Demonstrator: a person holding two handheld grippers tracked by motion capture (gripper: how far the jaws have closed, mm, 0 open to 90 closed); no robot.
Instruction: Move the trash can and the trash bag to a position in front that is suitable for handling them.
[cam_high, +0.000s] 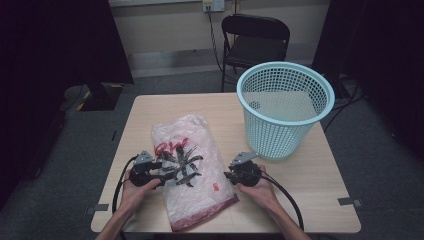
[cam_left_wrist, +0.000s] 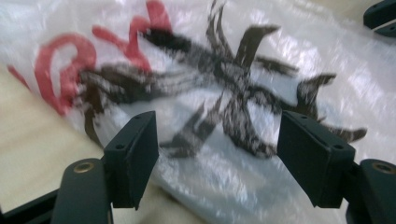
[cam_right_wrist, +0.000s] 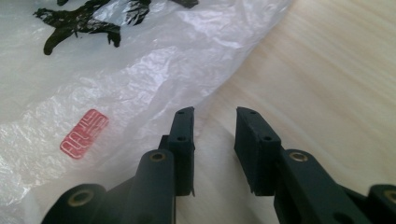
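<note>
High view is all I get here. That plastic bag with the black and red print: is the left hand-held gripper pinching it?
Observer: No. In the left gripper view the left hand-held gripper stands wide open above the plastic bag, with the black print between its jaws.
Operator: And the right one?
Observer: The right hand-held gripper has a narrow gap between its jaws, which hold nothing; they sit over the wooden table just beside the bag's edge.
Operator: Any small print I can't make out?
Observer: Yes, a small red stamp near that edge.
</note>
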